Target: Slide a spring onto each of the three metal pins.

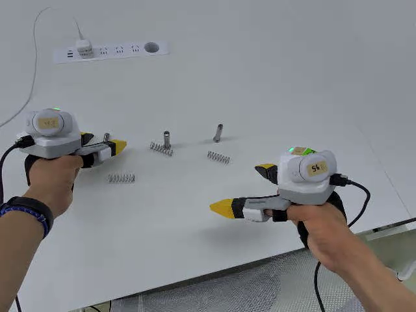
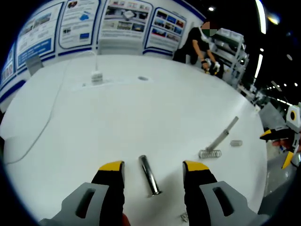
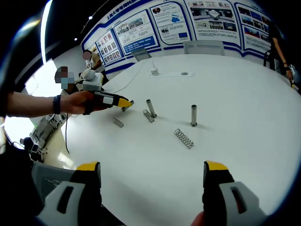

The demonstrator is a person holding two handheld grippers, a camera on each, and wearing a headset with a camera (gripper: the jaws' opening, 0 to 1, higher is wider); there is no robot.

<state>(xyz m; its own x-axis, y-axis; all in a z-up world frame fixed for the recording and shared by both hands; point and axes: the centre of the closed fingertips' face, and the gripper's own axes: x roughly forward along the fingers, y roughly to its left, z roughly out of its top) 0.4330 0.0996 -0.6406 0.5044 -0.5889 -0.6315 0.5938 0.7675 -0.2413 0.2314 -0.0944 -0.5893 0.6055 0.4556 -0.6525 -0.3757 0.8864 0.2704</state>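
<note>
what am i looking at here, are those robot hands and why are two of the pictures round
No robot: a person holds a two-jaw gripper in each hand. The wide picture comes from a camera on the person's head; each round one from a camera riding on a gripper. On the white table stand the left pin, middle pin and right pin, all bare. The left spring, middle spring and right spring lie loose nearby; a power strip sits at the far edge. The left gripper is open, its jaws either side of the left pin. The right gripper is open, holding nothing.
</note>
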